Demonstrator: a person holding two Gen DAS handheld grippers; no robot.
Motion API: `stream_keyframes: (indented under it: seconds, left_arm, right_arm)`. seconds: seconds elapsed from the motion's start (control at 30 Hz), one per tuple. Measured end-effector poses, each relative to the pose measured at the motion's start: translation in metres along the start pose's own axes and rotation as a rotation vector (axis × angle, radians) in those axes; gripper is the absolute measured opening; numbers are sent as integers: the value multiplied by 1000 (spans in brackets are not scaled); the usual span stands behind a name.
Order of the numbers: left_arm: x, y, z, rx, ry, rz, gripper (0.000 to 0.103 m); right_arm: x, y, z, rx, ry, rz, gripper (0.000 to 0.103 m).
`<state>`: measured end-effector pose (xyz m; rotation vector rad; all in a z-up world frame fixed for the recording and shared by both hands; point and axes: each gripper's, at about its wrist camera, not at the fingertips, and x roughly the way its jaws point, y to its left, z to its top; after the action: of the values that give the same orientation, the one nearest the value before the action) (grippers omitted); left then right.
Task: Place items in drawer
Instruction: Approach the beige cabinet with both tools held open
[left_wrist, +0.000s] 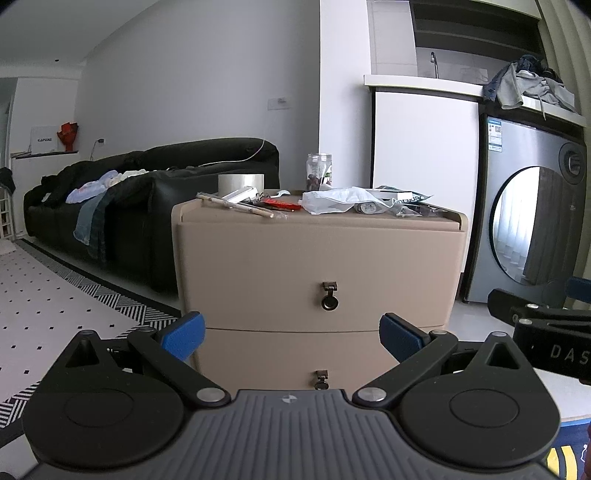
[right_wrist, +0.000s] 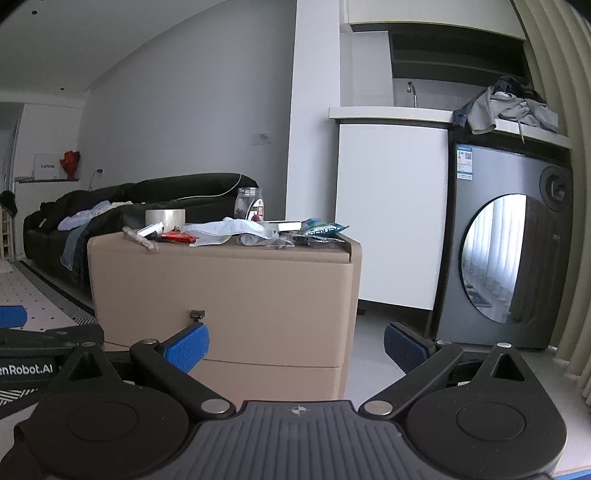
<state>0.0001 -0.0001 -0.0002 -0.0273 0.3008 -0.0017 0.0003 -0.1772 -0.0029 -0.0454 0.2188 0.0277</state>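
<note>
Two hand-held grippers, both with jaws spread wide and nothing between the blue pads. Left hand-held gripper (left_wrist: 291, 334) is squared up to the cabinet (left_wrist: 317, 258) front, jaws framing the seam between the two drawers; likely lined up this way to go for a pull. Right hand-held gripper (right_wrist: 296, 347) sits off to the cabinet's right corner, low, idle, probably kept clear until something needs lifting.

Top drawer (left_wrist: 314, 273) shut, ring pull (left_wrist: 329, 298) hanging flat. Lower drawer's pull (left_wrist: 321, 380) just shows above the gripper body; also shut.

Items wait on the cabinet top, loosely heaped: sticks (left_wrist: 236, 206) overhanging the front left edge, red packet (left_wrist: 281, 204), white plastic bag (left_wrist: 334, 201) in the middle, foil pouch (left_wrist: 404, 199) at right, tape roll (left_wrist: 241, 184) and clear jar (left_wrist: 319, 171) behind. None moved to a drawer yet.

Judgement: task at its start; a drawer must open first.

Beyond: black sofa (left_wrist: 147, 184) at left, washer (left_wrist: 532, 221) at right.
</note>
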Motion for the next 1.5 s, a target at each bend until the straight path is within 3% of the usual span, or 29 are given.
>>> stream_keyframes:
  seconds: [1.5]
  left_arm:
    - [3,-6,-8,18,-70,-16,103]
  right_arm:
    - [1,-9,-6,50,-2,29,101]
